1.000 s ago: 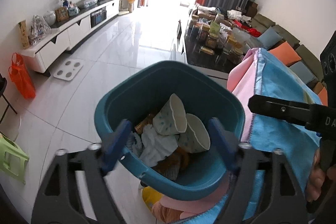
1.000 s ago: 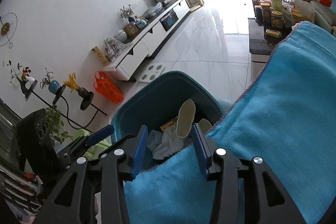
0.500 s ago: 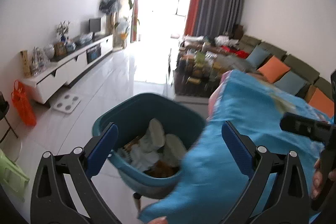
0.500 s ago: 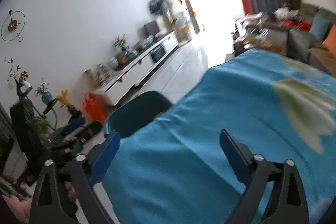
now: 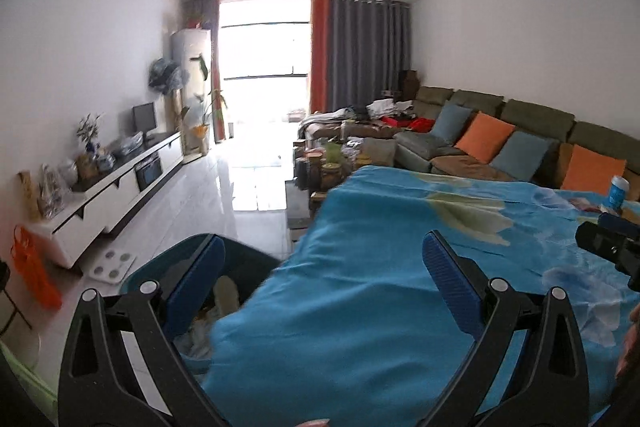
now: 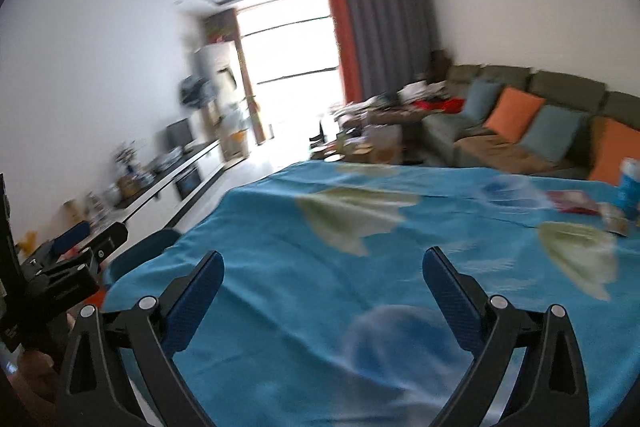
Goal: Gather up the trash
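Observation:
A teal trash bin [image 5: 256, 255] stands on the floor at the table's left corner, half hidden by the blue flowered tablecloth [image 5: 400, 267]. Paper cups and wrappers [image 5: 226, 297] lie inside it. My left gripper [image 5: 323, 241] is open with nothing between its fingers, over the table's corner beside the bin. My right gripper [image 6: 323, 255] is open and empty above the cloth. At the table's far right lie a red packet [image 6: 572, 207] and a small wrapper [image 6: 614, 223], next to a blue cup [image 6: 630, 187]. The bin's rim [image 6: 148, 247] shows past the cloth edge.
A green sofa [image 5: 520, 131] with orange and blue cushions runs along the right wall. A low table crowded with jars [image 5: 328, 163] stands beyond the cloth. On the left are a white TV cabinet [image 5: 120, 187], an orange bag [image 5: 32, 267] and a floor scale [image 5: 110, 267].
Both grippers have opened wide and swung up and to the right, from over the bin to over the tablecloth. The bin has slid to the lower left of both views.

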`<state>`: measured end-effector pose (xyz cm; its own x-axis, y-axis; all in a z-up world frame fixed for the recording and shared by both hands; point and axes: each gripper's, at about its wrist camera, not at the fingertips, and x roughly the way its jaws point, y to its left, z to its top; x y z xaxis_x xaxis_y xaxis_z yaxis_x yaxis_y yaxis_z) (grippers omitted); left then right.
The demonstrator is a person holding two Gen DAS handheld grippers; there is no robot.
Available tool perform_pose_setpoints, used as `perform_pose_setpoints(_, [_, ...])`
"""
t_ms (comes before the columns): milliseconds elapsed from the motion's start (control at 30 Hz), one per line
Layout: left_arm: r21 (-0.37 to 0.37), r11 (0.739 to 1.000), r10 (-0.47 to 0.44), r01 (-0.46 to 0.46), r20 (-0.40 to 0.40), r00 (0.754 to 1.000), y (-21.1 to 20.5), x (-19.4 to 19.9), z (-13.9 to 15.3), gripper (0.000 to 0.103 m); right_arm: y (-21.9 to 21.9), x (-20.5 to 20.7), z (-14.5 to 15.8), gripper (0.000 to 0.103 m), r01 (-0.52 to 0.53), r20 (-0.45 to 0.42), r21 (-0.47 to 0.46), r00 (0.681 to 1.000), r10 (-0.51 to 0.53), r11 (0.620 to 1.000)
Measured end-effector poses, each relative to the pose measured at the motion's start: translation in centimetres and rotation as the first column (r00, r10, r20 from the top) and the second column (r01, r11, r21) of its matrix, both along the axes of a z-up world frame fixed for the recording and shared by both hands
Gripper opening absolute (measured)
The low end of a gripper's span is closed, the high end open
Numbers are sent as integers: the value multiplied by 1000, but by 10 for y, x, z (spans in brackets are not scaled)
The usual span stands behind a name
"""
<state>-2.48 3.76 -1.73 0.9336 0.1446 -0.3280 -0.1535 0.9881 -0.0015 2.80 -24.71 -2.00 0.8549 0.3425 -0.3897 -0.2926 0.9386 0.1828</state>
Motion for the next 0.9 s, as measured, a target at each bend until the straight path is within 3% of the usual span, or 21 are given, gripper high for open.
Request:
perform_pose_setpoints(400, [12, 993, -117, 116, 40, 992, -65, 16, -1, 97, -53, -33, -3, 96, 175, 76, 5, 982, -175, 984])
perform_pose_setpoints(900, [14, 991, -135, 135, 69, 988, -78, 9, 3, 97, -68, -52, -5, 96, 238, 113, -7, 965, -236, 971])
